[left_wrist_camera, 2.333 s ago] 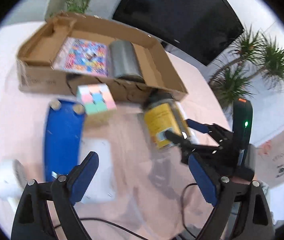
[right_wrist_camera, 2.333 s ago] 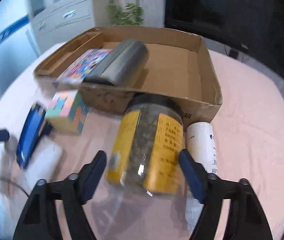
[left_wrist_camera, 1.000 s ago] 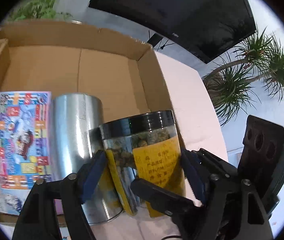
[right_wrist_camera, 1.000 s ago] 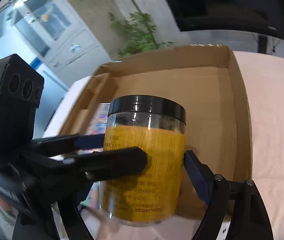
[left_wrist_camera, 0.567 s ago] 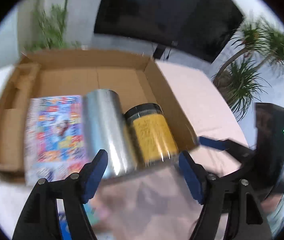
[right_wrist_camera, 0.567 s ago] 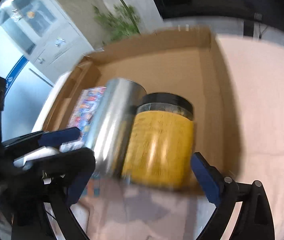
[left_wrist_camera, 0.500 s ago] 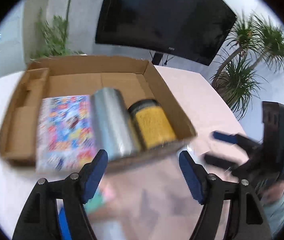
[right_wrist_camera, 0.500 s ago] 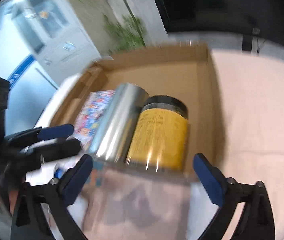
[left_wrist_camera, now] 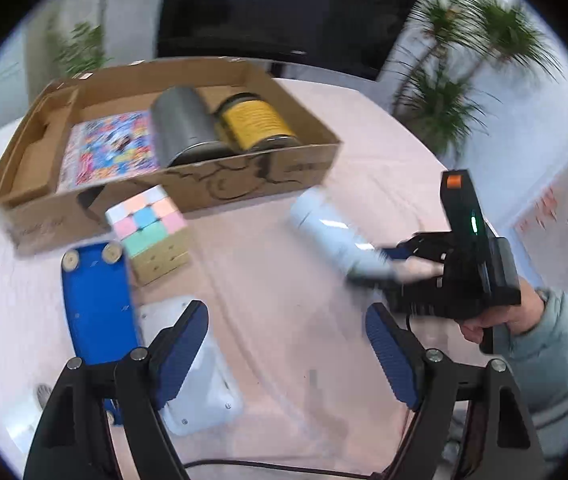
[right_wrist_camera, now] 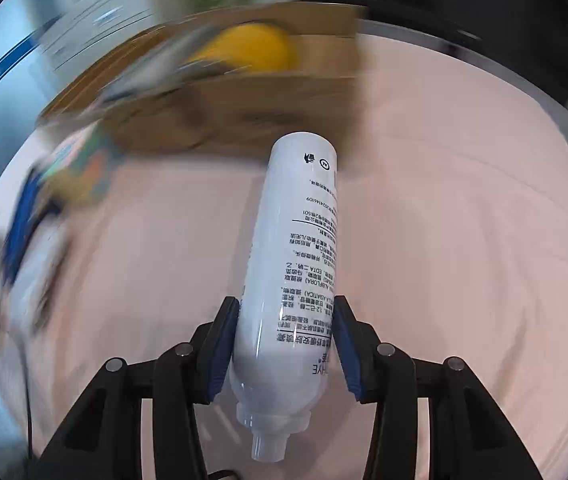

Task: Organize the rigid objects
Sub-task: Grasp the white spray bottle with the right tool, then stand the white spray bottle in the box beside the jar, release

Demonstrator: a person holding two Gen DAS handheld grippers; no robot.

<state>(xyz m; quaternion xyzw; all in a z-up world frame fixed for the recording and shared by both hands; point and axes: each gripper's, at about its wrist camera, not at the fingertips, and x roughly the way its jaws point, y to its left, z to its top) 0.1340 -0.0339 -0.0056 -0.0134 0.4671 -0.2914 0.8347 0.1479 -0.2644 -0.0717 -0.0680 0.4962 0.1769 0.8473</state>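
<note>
My right gripper (right_wrist_camera: 284, 344) is shut on a white spray bottle (right_wrist_camera: 296, 264), nozzle end toward the camera. The bottle (left_wrist_camera: 332, 236) and the right gripper (left_wrist_camera: 396, 264) also show in the left wrist view, right of centre over the pink table. My left gripper (left_wrist_camera: 288, 352) is open and empty above the table. The cardboard box (left_wrist_camera: 244, 184) holds a colourful puzzle box (left_wrist_camera: 112, 152), a silver can (left_wrist_camera: 184, 124) and a yellow-labelled jar (left_wrist_camera: 256, 120), lying side by side.
A pastel cube (left_wrist_camera: 148, 224) sits in front of the box. A blue flat object (left_wrist_camera: 96, 304) and a white device (left_wrist_camera: 200, 384) lie at the near left. The pink tablecloth (right_wrist_camera: 464, 240) spreads to the right. Plants and a dark screen stand behind.
Both grippers let go of the yellow jar in the box and pulled back. My right gripper has closed on the white bottle. My left gripper stays open.
</note>
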